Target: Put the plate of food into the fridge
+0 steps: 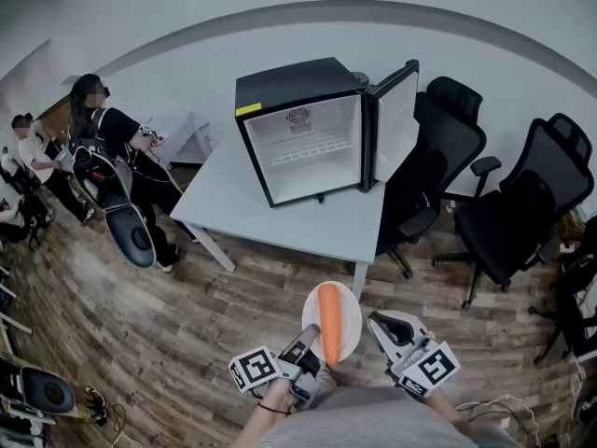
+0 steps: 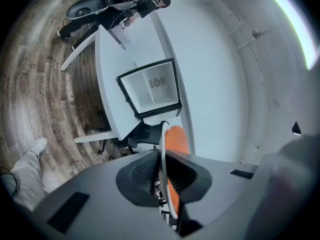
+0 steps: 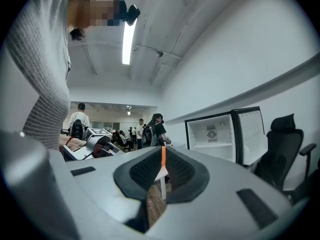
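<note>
A white plate (image 1: 347, 318) with an orange carrot (image 1: 329, 323) on it hangs low in the head view, over the wood floor in front of the table. My left gripper (image 1: 308, 348) is shut on the plate's near-left rim. In the left gripper view the plate (image 2: 163, 149) stands edge-on between the pads, with the carrot (image 2: 177, 140) to its right. My right gripper (image 1: 384, 328) hovers just right of the plate, jaws shut with nothing in them. The black mini fridge (image 1: 303, 138) stands on the table, its door (image 1: 396, 119) swung open and its white inside bare.
The white table (image 1: 280, 215) carries the fridge at its far side. Two black office chairs (image 1: 443, 157) (image 1: 527, 208) stand to the right of it. People (image 1: 112, 152) stand and sit at the far left. Another chair (image 1: 129, 222) is near them.
</note>
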`<state>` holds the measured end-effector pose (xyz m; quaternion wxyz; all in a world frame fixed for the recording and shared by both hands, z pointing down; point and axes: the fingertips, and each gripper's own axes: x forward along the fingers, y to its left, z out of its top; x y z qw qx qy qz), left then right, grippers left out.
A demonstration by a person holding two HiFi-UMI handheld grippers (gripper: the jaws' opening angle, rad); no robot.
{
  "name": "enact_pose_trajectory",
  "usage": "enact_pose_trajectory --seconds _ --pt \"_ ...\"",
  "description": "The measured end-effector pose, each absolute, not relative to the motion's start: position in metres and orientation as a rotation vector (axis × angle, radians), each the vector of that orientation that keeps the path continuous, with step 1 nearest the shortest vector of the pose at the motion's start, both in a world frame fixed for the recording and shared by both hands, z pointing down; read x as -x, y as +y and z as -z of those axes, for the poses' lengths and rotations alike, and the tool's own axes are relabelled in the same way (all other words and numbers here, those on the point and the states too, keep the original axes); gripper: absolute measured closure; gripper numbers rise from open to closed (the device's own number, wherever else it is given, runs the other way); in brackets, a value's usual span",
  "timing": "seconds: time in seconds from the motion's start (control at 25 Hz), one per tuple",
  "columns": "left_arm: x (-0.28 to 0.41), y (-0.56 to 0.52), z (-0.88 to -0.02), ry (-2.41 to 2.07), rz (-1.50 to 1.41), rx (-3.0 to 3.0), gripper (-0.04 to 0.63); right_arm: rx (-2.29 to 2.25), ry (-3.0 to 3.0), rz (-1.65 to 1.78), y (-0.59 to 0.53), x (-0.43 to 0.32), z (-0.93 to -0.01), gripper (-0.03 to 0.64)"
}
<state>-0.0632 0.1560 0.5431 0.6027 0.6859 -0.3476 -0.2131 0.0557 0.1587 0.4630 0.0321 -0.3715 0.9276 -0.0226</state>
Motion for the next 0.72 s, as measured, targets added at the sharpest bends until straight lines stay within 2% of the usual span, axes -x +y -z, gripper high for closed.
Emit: enact_pose_trajectory --seconds 0.48,0.72 --pt "0.102 0.063 -0.542 -0.8 0.468 -1.591 0.563 1.153 2.869 0.066 0.064 -0.011 -0.456 0.601" --pt "0.116 0.017 -0.522 -0.717 0.551 -1.567 0.563 1.178 2.862 0.042 0.023 0.013 -0.45 0.601"
